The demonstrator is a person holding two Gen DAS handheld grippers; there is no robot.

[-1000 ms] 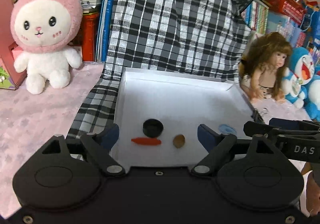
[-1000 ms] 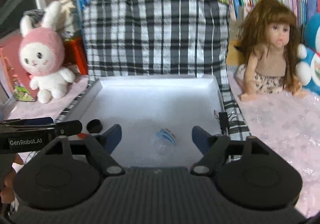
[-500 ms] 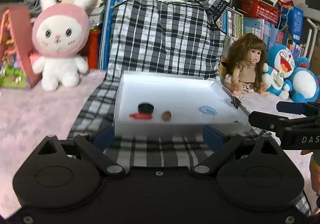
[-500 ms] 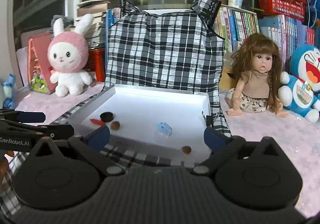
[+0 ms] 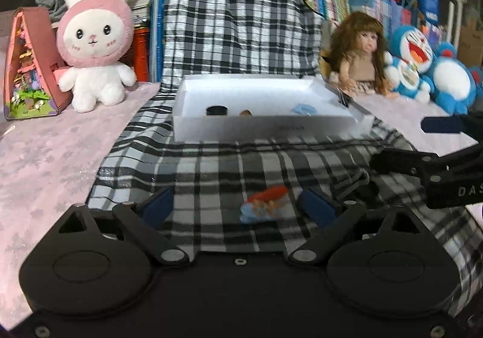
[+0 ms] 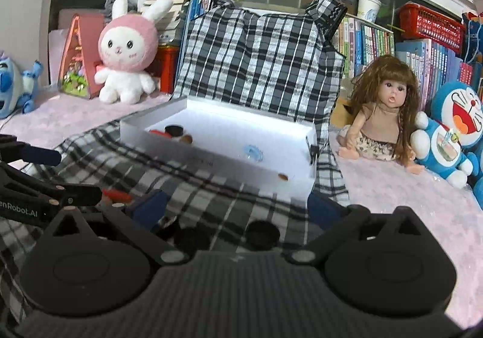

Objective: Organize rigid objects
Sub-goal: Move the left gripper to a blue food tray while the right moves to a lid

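Now both grippers sit back from the white tray [image 5: 265,128].

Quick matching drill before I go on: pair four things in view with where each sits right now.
Things:
1. black cap
2. blue and orange toy
3. pink bunny plush
4. long-haired doll

Places:
A. on the checked cloth between the left tongs' fingertips
B. on the pink cover, right of the white box
C. inside the white box
D. on the pink cover, left of the white box

Pairs: 1-C, 2-A, 3-D, 4-B
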